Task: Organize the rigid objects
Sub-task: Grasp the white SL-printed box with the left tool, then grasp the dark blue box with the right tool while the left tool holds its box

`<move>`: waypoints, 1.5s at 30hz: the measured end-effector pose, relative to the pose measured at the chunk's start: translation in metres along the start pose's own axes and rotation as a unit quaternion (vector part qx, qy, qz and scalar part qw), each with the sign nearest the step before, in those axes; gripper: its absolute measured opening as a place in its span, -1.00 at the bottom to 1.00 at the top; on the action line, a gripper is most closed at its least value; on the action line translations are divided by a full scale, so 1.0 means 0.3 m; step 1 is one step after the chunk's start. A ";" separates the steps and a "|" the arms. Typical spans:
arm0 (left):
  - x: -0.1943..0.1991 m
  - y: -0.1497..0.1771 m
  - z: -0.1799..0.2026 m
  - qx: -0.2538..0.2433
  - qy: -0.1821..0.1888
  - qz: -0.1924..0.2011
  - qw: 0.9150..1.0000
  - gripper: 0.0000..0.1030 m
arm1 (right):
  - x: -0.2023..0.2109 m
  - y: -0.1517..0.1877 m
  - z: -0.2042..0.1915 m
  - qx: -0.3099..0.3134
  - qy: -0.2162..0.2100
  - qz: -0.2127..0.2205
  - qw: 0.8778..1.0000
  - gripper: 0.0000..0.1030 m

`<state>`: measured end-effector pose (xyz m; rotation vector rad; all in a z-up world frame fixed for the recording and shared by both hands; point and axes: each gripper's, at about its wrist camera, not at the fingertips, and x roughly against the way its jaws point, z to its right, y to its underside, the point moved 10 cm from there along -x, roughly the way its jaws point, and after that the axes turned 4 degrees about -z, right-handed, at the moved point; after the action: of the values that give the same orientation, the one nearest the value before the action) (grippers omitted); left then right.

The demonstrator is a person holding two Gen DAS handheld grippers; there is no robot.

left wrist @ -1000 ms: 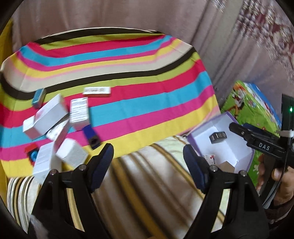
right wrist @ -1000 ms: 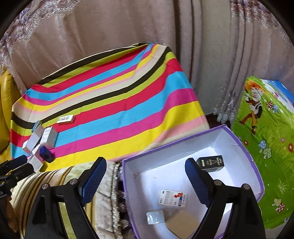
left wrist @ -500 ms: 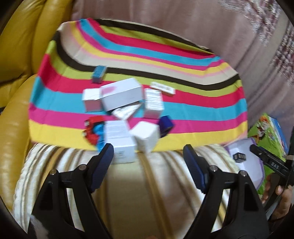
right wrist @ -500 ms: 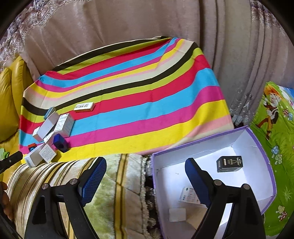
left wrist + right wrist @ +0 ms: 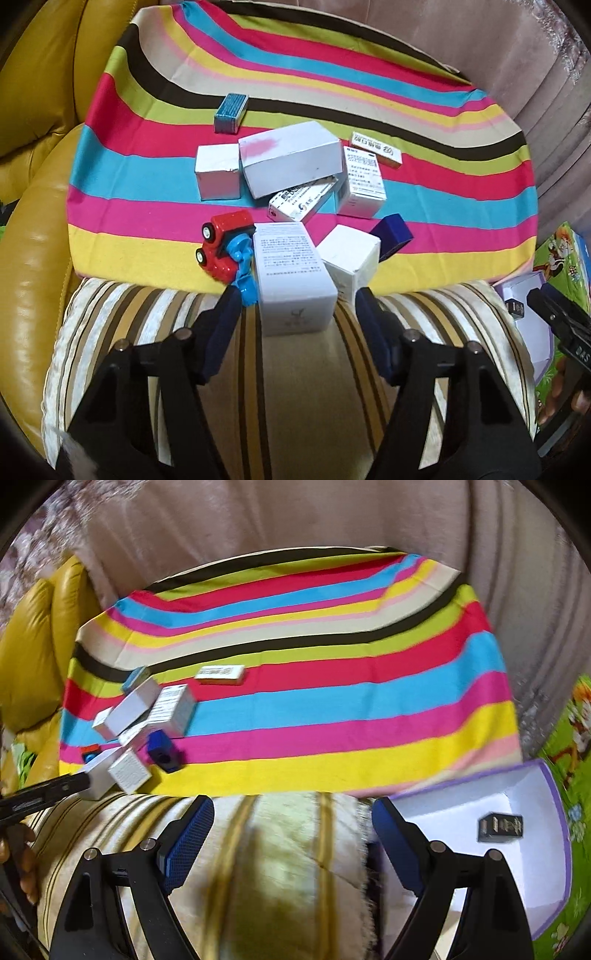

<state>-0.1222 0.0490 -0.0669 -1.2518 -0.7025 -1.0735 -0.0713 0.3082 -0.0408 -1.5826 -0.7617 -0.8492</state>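
Striped cloth (image 5: 155, 177) holds scattered boxes; left gripper (image 5: 295, 314), jaws just closing, straddles white printed box (image 5: 291, 273) without pressing; right gripper (image 5: 291, 834) spread, empty

White cartons (image 5: 291, 158) of several sizes lie clustered on the striped cloth (image 5: 424, 110), some touching or overlapping. A tall white carton (image 5: 291, 273) lies nearest, overhanging the cloth edge. Beside it a red toy car (image 5: 221, 243) lies tipped. A dark blue box (image 5: 391, 236) lies at the cluster's right. A purple-rimmed bin (image 5: 532, 849) holds a black box (image 5: 500, 827).
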 end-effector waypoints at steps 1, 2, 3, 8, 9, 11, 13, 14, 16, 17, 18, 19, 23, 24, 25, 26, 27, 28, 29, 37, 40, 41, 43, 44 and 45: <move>-0.008 -0.002 0.000 -0.001 -0.001 -0.003 1.000 0.24 | -0.006 -0.006 -0.022 0.009 -0.002 -0.001 1.000 0.72; -0.016 -0.002 0.000 -0.001 -0.002 -0.007 1.000 0.19 | -0.011 -0.011 -0.039 0.015 -0.004 -0.002 1.000 0.72; -0.026 -0.003 -0.002 0.000 -0.003 -0.010 1.000 0.16 | -0.016 -0.017 -0.058 0.023 -0.006 -0.003 1.000 0.72; -0.050 -0.003 -0.011 0.007 0.000 -0.018 1.000 -0.03 | -0.055 -0.047 -0.166 0.068 -0.016 -0.009 0.998 0.72; -0.046 -0.002 -0.011 0.007 0.001 -0.015 1.000 -0.03 | -0.063 -0.051 -0.188 0.076 -0.019 -0.010 0.997 0.72; -0.037 -0.003 -0.009 0.008 0.003 -0.009 1.000 -0.07 | -0.083 -0.056 -0.231 0.094 -0.021 -0.016 0.995 0.72; -0.026 -0.002 -0.009 0.010 0.009 -0.001 1.000 -0.09 | -0.101 -0.065 -0.274 0.109 -0.027 -0.018 0.993 0.72; -0.021 -0.003 -0.008 0.011 0.013 0.003 1.000 -0.09 | -0.109 -0.067 -0.291 0.115 -0.027 -0.020 0.993 0.72; -0.010 -0.001 -0.011 0.015 0.020 0.009 1.000 -0.10 | -0.128 -0.077 -0.329 0.130 -0.028 -0.021 0.991 0.71; -0.005 -0.001 -0.010 0.017 0.023 0.012 1.000 -0.10 | -0.136 -0.080 -0.344 0.136 -0.031 -0.023 0.990 0.71; 0.003 0.000 -0.010 0.018 0.024 0.017 0.999 -0.10 | -0.149 -0.083 -0.361 0.143 -0.032 -0.027 0.989 0.71; 0.010 0.003 -0.009 0.019 0.025 0.020 0.999 -0.10 | -0.162 -0.086 -0.373 0.147 -0.031 -0.030 0.988 0.71; 0.034 0.015 -0.016 0.026 0.030 0.032 0.999 -0.10 | -0.189 -0.081 -0.424 0.170 -0.037 -0.041 0.984 0.71; 0.036 0.017 -0.018 0.029 0.032 0.033 0.999 -0.10 | -0.194 -0.075 -0.440 0.180 -0.040 -0.045 0.982 0.71; 0.038 0.017 -0.021 0.032 0.034 0.034 0.998 -0.10 | -0.200 -0.067 -0.455 0.188 -0.045 -0.049 0.980 0.71; 0.042 0.017 -0.025 0.036 0.034 0.037 0.998 -0.11 | -0.204 -0.061 -0.468 0.192 -0.052 -0.053 0.979 0.71; 0.048 0.014 -0.029 0.039 0.036 0.042 0.998 -0.11 | -0.209 -0.052 -0.485 0.197 -0.066 -0.058 0.976 0.70; 0.055 0.013 -0.033 0.042 0.037 0.047 0.997 -0.11 | -0.216 -0.045 -0.498 0.201 -0.076 -0.065 0.974 0.67; 0.063 0.010 -0.037 0.045 0.038 0.054 0.997 -0.11 | -0.224 -0.039 -0.507 0.204 -0.081 -0.071 0.973 0.65; 0.071 0.004 -0.047 0.054 0.047 0.063 0.995 -0.11 | -0.283 -0.057 -0.505 0.172 -0.098 -0.091 0.976 0.62; 0.068 0.008 -0.048 0.055 0.050 0.061 0.995 -0.11 | -0.282 -0.088 -0.478 0.133 -0.111 -0.081 0.982 0.62; 0.065 0.009 -0.048 0.056 0.050 0.060 0.995 -0.11 | -0.286 -0.096 -0.474 0.125 -0.112 -0.080 0.983 0.62; 0.060 0.012 -0.047 0.056 0.050 0.058 0.996 -0.11 | -0.300 -0.107 -0.468 0.116 -0.104 -0.082 0.984 0.48; 0.060 0.013 -0.047 0.056 0.050 0.058 0.995 -0.11 | -0.309 -0.115 -0.469 0.114 -0.103 -0.085 0.984 0.41; 0.061 0.013 -0.047 0.057 0.050 0.059 0.995 -0.11 | -0.321 -0.124 -0.469 0.110 -0.100 -0.087 0.985 0.24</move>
<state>-0.1137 0.0306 -0.0551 -1.1199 -0.5970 -0.9794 -0.1706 0.1727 -0.0873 -1.4307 -1.1124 -0.7081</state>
